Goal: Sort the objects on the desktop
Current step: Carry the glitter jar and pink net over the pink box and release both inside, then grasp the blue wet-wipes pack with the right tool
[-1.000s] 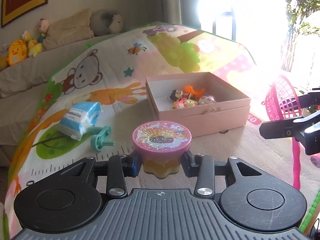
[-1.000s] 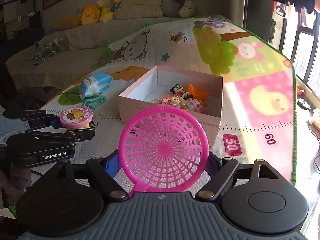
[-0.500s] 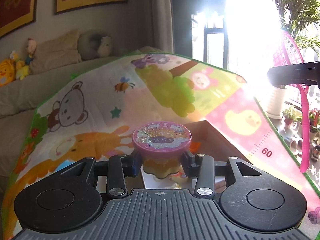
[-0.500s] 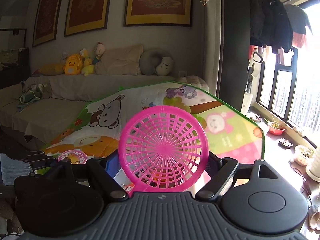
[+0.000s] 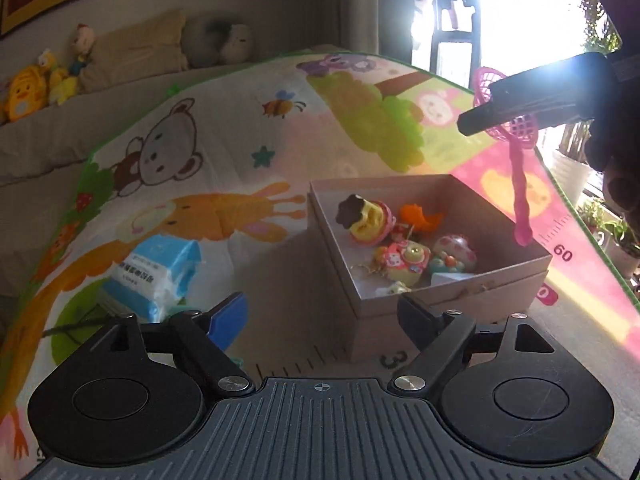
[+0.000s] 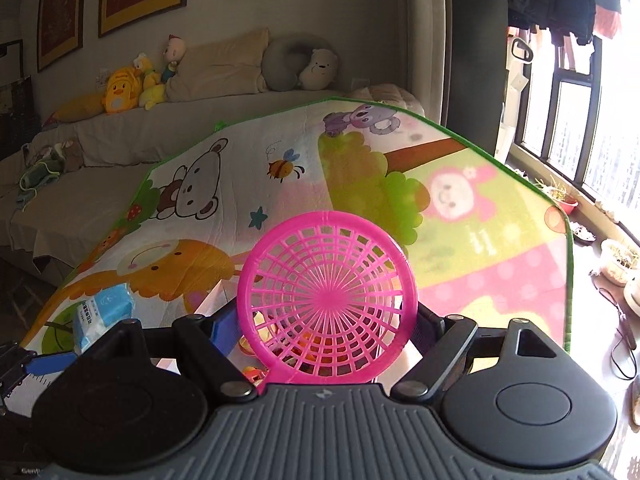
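My left gripper (image 5: 320, 308) hangs just short of the pink cardboard box (image 5: 460, 300). Its jaws are opening, with nothing between them. The pink-lidded jelly jar (image 5: 366, 218) lies tipped on its side inside the box among several small toys. My right gripper (image 6: 328, 320) is shut on the pink mesh basket (image 6: 328, 300), held upright between its pads. In the left wrist view that right gripper (image 5: 520, 108) hovers above the box's far right corner, and the basket's handle (image 5: 520, 208) dangles down over the box.
A blue and white tissue pack (image 5: 154, 268) lies on the cartoon play mat (image 5: 200, 160) left of the box. A teal plastic piece (image 5: 238, 360) peeks out under my left finger. A sofa with plush toys (image 6: 120, 88) stands behind, and plant pots (image 6: 616, 260) by the window.
The left jaws went from shut on the jar to wide apart, and the jar now lies in the box. The right gripper carried the basket over the box.
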Tool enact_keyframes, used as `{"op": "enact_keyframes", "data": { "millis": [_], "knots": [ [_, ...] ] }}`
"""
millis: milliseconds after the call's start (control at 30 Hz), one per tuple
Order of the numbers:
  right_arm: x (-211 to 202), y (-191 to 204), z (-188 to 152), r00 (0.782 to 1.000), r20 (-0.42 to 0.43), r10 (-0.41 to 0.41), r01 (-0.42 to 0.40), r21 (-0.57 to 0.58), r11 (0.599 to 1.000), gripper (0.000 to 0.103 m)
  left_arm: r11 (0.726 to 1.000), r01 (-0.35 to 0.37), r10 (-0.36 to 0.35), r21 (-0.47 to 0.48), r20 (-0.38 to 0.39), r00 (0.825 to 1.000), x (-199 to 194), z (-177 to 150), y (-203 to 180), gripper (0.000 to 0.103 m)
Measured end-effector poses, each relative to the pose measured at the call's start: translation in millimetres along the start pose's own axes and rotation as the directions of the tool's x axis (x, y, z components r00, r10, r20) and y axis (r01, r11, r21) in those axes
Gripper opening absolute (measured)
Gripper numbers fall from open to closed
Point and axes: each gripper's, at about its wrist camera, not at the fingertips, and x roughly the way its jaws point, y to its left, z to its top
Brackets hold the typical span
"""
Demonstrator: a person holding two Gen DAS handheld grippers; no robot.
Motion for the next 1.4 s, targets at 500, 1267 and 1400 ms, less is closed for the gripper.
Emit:
{"op": "enact_keyframes", "data": {
  "millis": [500, 1267, 1400],
  "knots": [
    [55.8, 53.2, -12.3, 0.991, -0.131, 0.001, -0.002, -0.010, 1.000, 0.094, 0.976, -0.215, 0.213, -0.027, -0.054, 0.975, -16.7, -54.7, 37.0, 0.101],
    [177.7, 289.3, 5.5, 0.924, -0.354, 0.144, -0.215, -0.170, 0.962, 0.101, 0.958, -0.236, 0.226, -0.164, -0.078, 0.971, -39.6, -82.4, 87.9, 0.103],
    [202.9, 296.7, 3.4, 0.910, -0.399, 0.108, -0.204, -0.207, 0.957, 0.101, 0.950, -0.238, 0.226, -0.203, -0.081, 0.971, -45.2, -84.8, 97.7, 0.103]
  ]
}}
